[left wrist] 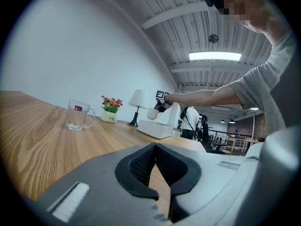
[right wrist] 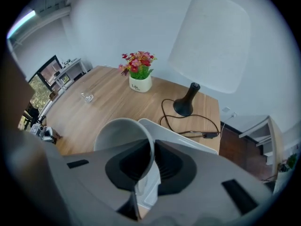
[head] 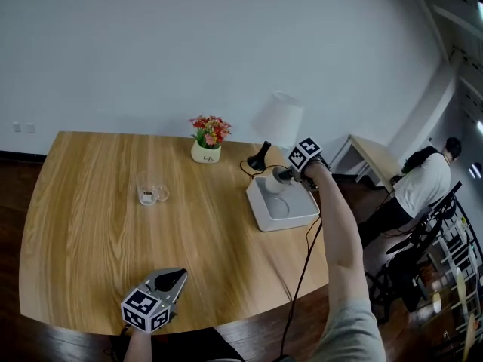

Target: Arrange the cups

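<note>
My right gripper point(right wrist: 151, 164) has its jaws clamped on the cup point(right wrist: 120, 133) wall, one pad inside and one outside. The tray point(head: 290, 219) lies straight below. In the head view the mug point(head: 149, 189) stands at nine o'clock, well apart on the tabletop point(head: 90, 240) — my left gripper point(head: 173, 281), jaws closed on nothing, is nearer it.

A wooden table point(head: 90, 262) with rounded corners is seen. Near its far edge a white pot of red and pink flowers point(head: 206, 152) is placed. Just to its right a white-shaded lamp point(head: 276, 121) is stood on a black base, and its black cable point(head: 300, 281) is trailed over the table's edge. Beyond, a person in a white top point(head: 423, 183) is seen near a small pale table point(head: 373, 155).
</note>
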Tool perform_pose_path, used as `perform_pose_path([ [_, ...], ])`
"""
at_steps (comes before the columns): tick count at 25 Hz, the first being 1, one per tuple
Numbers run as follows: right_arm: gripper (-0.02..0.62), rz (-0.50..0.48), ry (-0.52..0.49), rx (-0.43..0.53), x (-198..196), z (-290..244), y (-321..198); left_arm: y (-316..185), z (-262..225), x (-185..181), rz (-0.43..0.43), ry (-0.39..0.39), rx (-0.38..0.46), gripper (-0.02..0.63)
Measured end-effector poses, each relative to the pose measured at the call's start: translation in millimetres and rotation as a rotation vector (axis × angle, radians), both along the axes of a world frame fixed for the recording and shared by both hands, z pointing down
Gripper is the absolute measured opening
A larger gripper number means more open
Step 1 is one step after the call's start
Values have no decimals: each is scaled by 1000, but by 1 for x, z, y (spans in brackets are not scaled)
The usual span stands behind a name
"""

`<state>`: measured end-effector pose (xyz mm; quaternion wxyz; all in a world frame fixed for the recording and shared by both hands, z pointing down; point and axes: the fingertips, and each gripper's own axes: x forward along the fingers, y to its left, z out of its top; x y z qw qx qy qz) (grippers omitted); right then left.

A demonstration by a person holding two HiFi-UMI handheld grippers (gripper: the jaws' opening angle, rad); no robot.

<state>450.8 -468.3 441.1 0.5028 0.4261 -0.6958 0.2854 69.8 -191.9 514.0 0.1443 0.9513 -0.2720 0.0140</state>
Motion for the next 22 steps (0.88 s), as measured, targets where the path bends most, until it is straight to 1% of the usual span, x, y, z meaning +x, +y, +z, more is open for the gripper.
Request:
perform_pose_path([
  [7, 38, 29, -22, -41, 5, 29, -21, -3, 0, -3, -17, -1, 1, 9],
  [10, 39, 22, -53, -27, 6, 30, -24, -4, 0, -4, -22, 1, -1, 9],
  [12, 69, 9, -43, 3, 8, 25, -26, -4, 0, -5, -24, -3, 1, 9],
  [14, 73, 2, -30, 35, 10, 20, -28, -5, 0, -5, -26, -7, 5, 9],
  [17, 75, 8, -49, 84, 13, 7, -29, -5, 1, -5, -26, -10, 8, 9],
  [20, 74, 11, -68, 151, 15, -20, -28, -4, 0, -4, -26, -14, 10, 9],
  [22, 74, -18, -74, 209, 7, -44, -27, -3, -1, -3, -29, -15, 11, 9],
])
